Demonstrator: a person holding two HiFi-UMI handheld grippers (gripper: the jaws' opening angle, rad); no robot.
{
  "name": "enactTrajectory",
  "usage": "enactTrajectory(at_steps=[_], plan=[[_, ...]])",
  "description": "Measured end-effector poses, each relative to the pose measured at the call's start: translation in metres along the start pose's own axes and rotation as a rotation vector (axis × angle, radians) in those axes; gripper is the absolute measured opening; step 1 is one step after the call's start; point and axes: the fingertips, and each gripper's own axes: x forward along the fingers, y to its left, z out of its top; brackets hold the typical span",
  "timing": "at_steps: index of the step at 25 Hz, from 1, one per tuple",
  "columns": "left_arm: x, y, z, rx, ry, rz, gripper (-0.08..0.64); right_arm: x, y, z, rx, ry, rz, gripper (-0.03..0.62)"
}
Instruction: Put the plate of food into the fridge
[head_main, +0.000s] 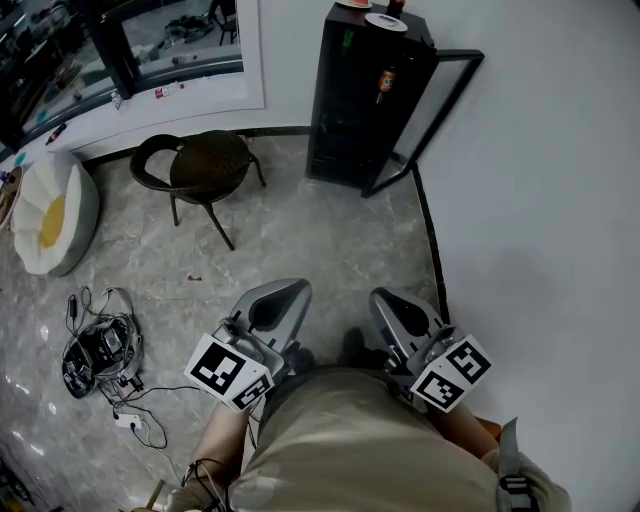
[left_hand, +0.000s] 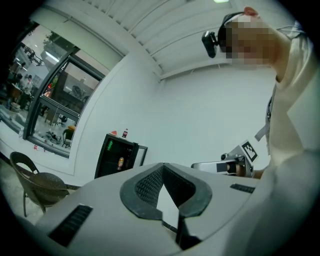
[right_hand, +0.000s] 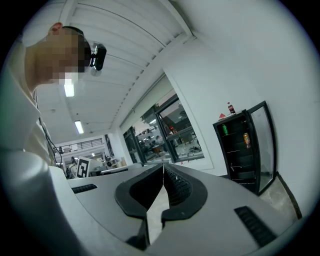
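Note:
A black mini fridge (head_main: 362, 100) stands against the far wall, its glass door (head_main: 432, 115) swung open to the right. On its top, at the picture's upper edge, sit a plate with something red (head_main: 353, 3), a white dish (head_main: 385, 21) and a bottle (head_main: 396, 6). My left gripper (head_main: 290, 290) and right gripper (head_main: 388, 298) are held close to the person's body, well short of the fridge, both pointing toward it. Each one's jaws meet at the tips with nothing between them. The fridge (left_hand: 116, 157) shows ahead in the left gripper view, and the fridge (right_hand: 242, 150) at the right of the right gripper view.
A dark wicker chair (head_main: 205, 168) stands left of the fridge. A white and yellow cushion (head_main: 50, 215) lies at far left, and a tangle of cables and devices (head_main: 100, 350) on the tiled floor. A white wall runs along the right. A can (head_main: 384, 80) sits inside the fridge.

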Motion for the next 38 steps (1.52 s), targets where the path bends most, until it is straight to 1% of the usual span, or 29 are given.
enactTrajectory(at_steps=[7, 15, 23, 27, 29, 31, 34, 38], plan=[[0.006, 0.007, 0.006, 0.008, 0.011, 0.038, 0.011, 0.014, -0.006, 0.006, 0.016, 0.011, 0.06, 0.021], [0.038, 0.024, 0.009, 0.004, 0.042, 0.11, 0.011, 0.033, -0.042, 0.016, 0.062, 0.03, 0.101, 0.021], [0.096, 0.031, 0.009, 0.01, 0.086, 0.11, 0.011, 0.037, -0.099, 0.03, 0.133, 0.025, 0.097, 0.021], [0.129, 0.021, 0.01, 0.022, 0.101, 0.068, 0.011, 0.032, -0.126, 0.041, 0.163, 0.016, 0.106, 0.021], [0.144, 0.016, 0.011, 0.028, 0.108, 0.06, 0.011, 0.029, -0.138, 0.047, 0.175, 0.013, 0.11, 0.021], [0.156, 0.015, 0.012, 0.029, 0.114, 0.064, 0.011, 0.027, -0.149, 0.052, 0.171, 0.012, 0.105, 0.021], [0.173, 0.016, 0.01, 0.032, 0.127, 0.075, 0.011, 0.025, -0.166, 0.055, 0.133, 0.02, 0.089, 0.021], [0.196, 0.011, 0.012, 0.057, 0.144, 0.087, 0.011, 0.022, -0.184, 0.063, 0.119, 0.017, 0.115, 0.021]])
